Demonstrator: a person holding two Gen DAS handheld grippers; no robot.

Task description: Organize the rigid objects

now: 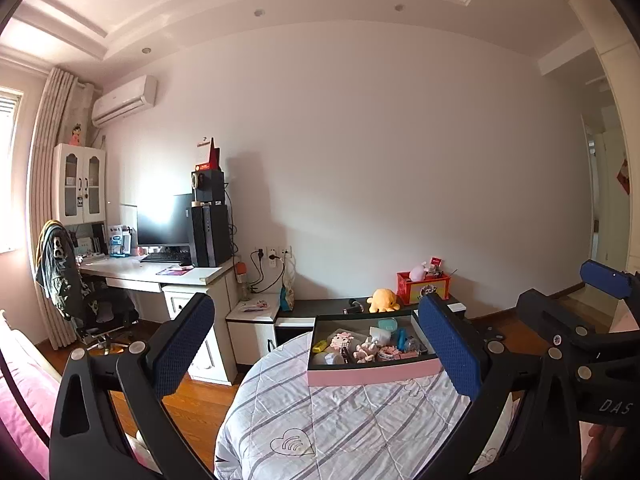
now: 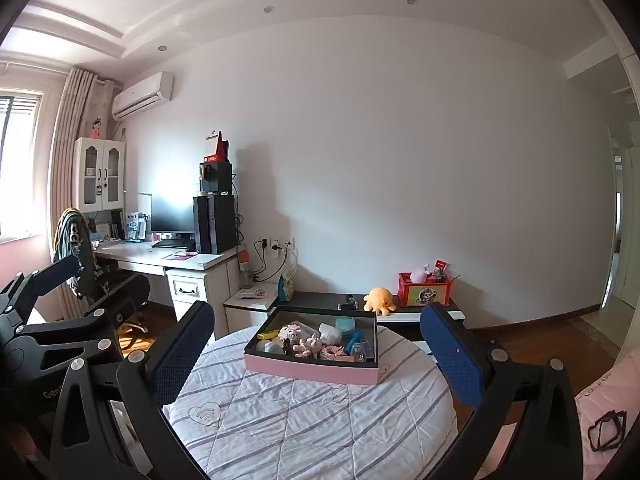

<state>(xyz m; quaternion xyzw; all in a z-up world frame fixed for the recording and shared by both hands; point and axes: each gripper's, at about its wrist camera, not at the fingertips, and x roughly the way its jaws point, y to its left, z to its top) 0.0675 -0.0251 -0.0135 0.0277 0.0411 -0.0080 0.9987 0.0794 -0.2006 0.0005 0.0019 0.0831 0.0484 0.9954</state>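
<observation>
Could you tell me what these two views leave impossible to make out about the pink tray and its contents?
- Small items in the pink tray: too small and jumbled in both views to name.
- Tray's right end, left wrist view: hidden behind a fingertip of the left tongs.
- Tray floor: covered by the clutter.
- Quilted cover: what it lies on is hidden; its near edge is cut off by the frame.
- Right tongs: open, holding nothing.

Pale wall (image 2: 400,160), wood floor (image 2: 560,340), white desk (image 2: 160,258) beside a bright curtained window (image 2: 20,160)
</observation>
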